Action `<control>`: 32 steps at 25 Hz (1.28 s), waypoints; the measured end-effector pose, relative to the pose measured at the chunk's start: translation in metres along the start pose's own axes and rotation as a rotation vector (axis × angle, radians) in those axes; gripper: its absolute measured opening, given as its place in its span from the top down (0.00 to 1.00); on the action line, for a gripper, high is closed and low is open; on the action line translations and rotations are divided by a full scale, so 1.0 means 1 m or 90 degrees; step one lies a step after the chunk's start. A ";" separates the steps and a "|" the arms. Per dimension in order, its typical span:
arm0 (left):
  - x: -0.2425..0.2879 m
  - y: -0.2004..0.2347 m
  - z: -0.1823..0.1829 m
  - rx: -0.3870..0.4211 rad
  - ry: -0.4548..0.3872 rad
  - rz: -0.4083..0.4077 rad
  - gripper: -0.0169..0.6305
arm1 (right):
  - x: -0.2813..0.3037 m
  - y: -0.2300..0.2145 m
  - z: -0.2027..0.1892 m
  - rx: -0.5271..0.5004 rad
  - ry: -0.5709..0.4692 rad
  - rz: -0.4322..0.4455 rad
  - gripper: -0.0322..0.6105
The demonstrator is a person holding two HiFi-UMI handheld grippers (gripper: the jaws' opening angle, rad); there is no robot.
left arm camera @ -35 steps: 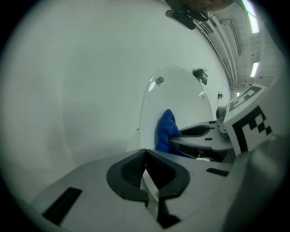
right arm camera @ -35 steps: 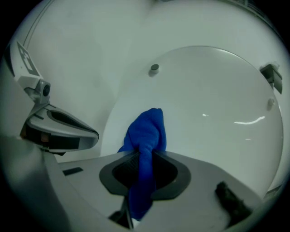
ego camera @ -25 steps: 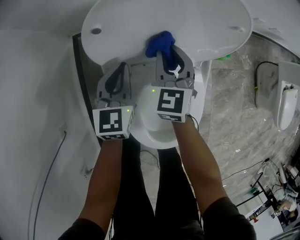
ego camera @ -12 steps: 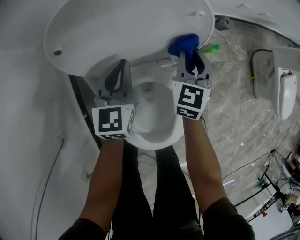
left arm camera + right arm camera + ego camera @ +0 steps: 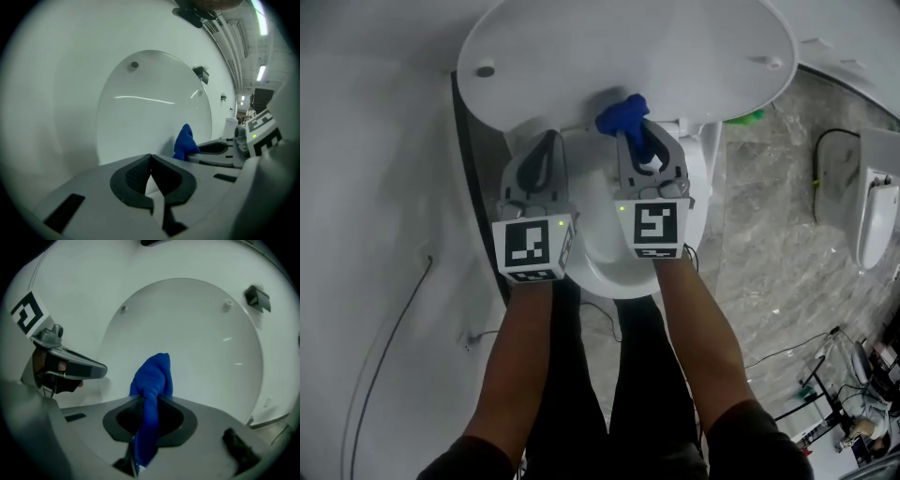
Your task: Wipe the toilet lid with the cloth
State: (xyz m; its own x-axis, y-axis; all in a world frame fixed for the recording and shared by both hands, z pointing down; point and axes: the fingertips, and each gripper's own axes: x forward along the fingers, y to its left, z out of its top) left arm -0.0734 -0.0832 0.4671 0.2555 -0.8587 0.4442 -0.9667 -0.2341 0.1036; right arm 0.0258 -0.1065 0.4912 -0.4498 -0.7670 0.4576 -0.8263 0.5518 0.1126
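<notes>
The white toilet lid (image 5: pixel 628 47) stands raised, its oval inner face filling the right gripper view (image 5: pixel 187 348) and the left gripper view (image 5: pixel 150 117). My right gripper (image 5: pixel 630 127) is shut on a blue cloth (image 5: pixel 622 111), whose bunched end (image 5: pixel 152 378) pokes past the jaws against the lower part of the lid. In the left gripper view the cloth (image 5: pixel 185 143) shows to the right. My left gripper (image 5: pixel 551 139) is shut and empty, held beside the right one over the bowl's left rim (image 5: pixel 581 267).
A white wall or tub side (image 5: pixel 366 216) with a cable runs along the left. Grey marble floor (image 5: pixel 769 244) lies to the right, with a white fixture (image 5: pixel 872 206), a green object (image 5: pixel 748 117) and cables. The person's legs stand below the bowl.
The right gripper swung the cloth out to the lid's right edge half a second ago and has come back left to the lid's lower middle. The left gripper stays about where it was.
</notes>
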 end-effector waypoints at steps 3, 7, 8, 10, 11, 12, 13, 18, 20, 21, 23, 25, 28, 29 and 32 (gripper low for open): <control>-0.017 0.034 -0.019 -0.019 0.018 0.037 0.96 | 0.019 0.056 0.004 -0.005 0.010 0.086 0.85; -0.034 0.067 -0.039 -0.031 0.038 0.075 0.96 | 0.043 0.117 -0.005 -0.016 0.059 0.185 0.85; -0.037 0.072 -0.042 -0.032 0.041 0.080 0.96 | 0.049 0.127 -0.010 -0.017 0.077 0.200 0.85; -0.040 0.079 -0.045 -0.036 0.045 0.084 0.96 | 0.060 0.138 -0.019 -0.021 0.107 0.213 0.85; -0.041 0.081 -0.045 -0.036 0.045 0.084 0.96 | 0.065 0.140 -0.022 -0.023 0.117 0.213 0.85; -0.042 0.082 -0.044 -0.035 0.042 0.084 0.96 | 0.070 0.141 -0.023 -0.026 0.124 0.209 0.85; -0.042 0.084 -0.042 -0.033 0.038 0.084 0.96 | 0.075 0.140 -0.023 -0.030 0.128 0.204 0.85; -0.037 0.081 -0.046 -0.031 0.041 0.069 0.96 | 0.082 0.129 -0.031 -0.050 0.159 0.170 0.85; -0.033 0.077 -0.047 -0.027 0.047 0.057 0.96 | 0.081 0.118 -0.039 -0.042 0.178 0.151 0.85; -0.030 0.073 -0.047 -0.024 0.049 0.051 0.96 | 0.080 0.111 -0.043 -0.038 0.186 0.143 0.85; -0.023 0.062 -0.044 -0.018 0.052 0.036 0.96 | 0.076 0.094 -0.051 -0.033 0.196 0.127 0.85; -0.015 0.049 -0.040 -0.010 0.051 0.020 0.96 | 0.072 0.075 -0.057 -0.026 0.202 0.111 0.85; -0.002 0.029 -0.037 0.004 0.052 -0.002 0.96 | 0.064 0.048 -0.067 -0.021 0.214 0.087 0.85; 0.003 0.021 -0.036 0.005 0.053 -0.010 0.96 | 0.061 0.038 -0.070 -0.020 0.219 0.079 0.85; 0.014 -0.001 -0.032 0.006 0.055 -0.031 0.96 | 0.051 0.012 -0.080 -0.010 0.233 0.054 0.85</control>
State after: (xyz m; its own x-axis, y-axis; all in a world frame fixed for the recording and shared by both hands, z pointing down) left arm -0.0697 -0.0802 0.5018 0.2990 -0.8038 0.5143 -0.9530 -0.2787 0.1186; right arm 0.0202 -0.1129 0.5870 -0.3636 -0.5523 0.7502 -0.7843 0.6160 0.0733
